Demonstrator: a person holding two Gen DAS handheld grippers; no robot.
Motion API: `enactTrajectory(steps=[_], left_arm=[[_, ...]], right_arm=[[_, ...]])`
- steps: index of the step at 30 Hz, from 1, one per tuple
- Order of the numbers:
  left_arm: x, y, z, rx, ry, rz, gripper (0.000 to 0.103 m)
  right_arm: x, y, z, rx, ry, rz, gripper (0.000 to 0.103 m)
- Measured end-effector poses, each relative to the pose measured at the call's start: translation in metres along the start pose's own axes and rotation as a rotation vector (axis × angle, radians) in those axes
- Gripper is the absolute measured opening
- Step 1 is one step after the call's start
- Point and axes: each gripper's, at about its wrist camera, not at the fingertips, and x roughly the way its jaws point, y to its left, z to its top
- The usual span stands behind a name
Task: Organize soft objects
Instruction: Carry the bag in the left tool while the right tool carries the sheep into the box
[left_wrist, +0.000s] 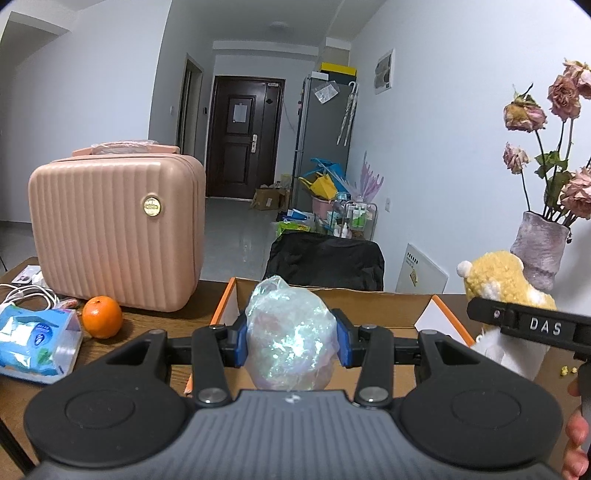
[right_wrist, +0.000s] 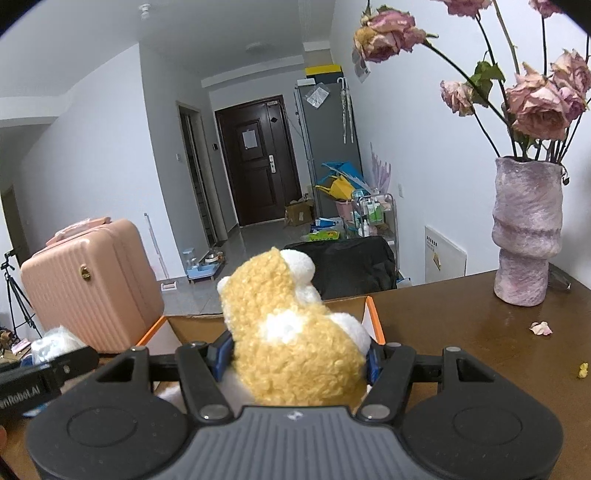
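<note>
My left gripper (left_wrist: 291, 341) is shut on a shiny iridescent soft ball (left_wrist: 291, 332) wrapped in clear film, held above the open cardboard box (left_wrist: 369, 306) with orange flaps. My right gripper (right_wrist: 295, 356) is shut on a yellow and white plush toy (right_wrist: 291, 339), held above the same box (right_wrist: 373, 317). In the left wrist view the plush toy (left_wrist: 502, 277) and the right gripper show at the right. In the right wrist view the shiny ball (right_wrist: 55, 341) shows at the lower left behind the left gripper's body.
A pink hard case (left_wrist: 114, 229) stands at the table's back left, with an orange (left_wrist: 101, 316), a blue tissue pack (left_wrist: 35, 339) and white cables before it. A purple vase (right_wrist: 526, 232) of dried roses stands at the right. A black chair (left_wrist: 325, 260) is behind the box.
</note>
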Motion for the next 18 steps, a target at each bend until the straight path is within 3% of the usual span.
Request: enactTrajectory(steps=[18], left_arm=[[0.067, -0.003, 0.01, 0.021, 0.059, 0.047, 0.044]], right_arm=[[0.07, -0.001, 0.022, -0.055, 0.091, -0.017, 0.063]])
